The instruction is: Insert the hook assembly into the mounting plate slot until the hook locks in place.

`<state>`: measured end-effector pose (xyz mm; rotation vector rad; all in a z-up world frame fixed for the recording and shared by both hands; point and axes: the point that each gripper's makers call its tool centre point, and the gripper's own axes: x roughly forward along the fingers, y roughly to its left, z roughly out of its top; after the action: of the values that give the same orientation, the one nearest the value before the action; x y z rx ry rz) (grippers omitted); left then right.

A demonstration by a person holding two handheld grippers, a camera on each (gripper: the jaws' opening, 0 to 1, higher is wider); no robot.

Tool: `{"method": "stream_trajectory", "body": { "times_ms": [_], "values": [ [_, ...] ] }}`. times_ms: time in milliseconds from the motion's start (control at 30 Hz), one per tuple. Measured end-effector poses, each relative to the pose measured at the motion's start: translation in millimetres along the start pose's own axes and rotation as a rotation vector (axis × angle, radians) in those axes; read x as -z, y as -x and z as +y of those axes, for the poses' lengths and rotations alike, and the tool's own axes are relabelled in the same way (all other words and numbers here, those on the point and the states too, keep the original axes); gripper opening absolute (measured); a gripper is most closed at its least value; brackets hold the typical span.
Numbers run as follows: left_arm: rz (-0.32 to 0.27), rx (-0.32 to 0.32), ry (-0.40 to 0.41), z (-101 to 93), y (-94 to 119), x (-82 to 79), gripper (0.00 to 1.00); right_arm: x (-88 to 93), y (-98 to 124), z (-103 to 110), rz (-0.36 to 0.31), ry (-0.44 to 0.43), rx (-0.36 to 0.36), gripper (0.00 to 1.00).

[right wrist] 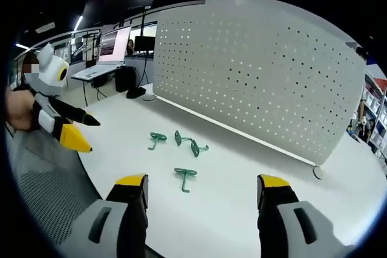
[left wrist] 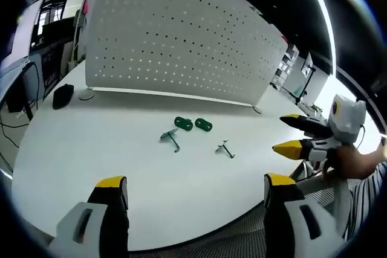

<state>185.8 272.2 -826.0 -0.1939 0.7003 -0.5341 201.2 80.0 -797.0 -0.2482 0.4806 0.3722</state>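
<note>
Hook assemblies (left wrist: 171,138) loose on white bench (left wrist: 91,149), untouched.
Green bent-metal pieces before perforated white panel (left wrist: 181,40); left gripper (left wrist: 196,191) and right gripper (right wrist: 202,191) jaws released, holding nothing.

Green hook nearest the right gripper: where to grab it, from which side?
Judging by its pose, take the nearest hook by its straight shank, from above, jaws across the shank. It lies flat on the white table, apart from the other green pieces, so side access looks poor. The right gripper is open.

A black object (left wrist: 62,95) lies on the white table (left wrist: 91,149) near the board's end.
</note>
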Motion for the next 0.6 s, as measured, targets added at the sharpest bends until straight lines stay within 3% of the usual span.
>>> {"method": "stream_trajectory", "body": {
  "times_ms": [467,600],
  "values": [
    [0.01,0.016,-0.003,-1.7,-1.3,1.3,0.94,4.9,-1.5,7.9,0.031,0.015,-0.032,0.63],
    [0.009,-0.008,-0.043,1.0,-1.3,0.5,0.95,5.8,-1.8,7.6,0.036,0.007,-0.032,0.64]
  ]
}}
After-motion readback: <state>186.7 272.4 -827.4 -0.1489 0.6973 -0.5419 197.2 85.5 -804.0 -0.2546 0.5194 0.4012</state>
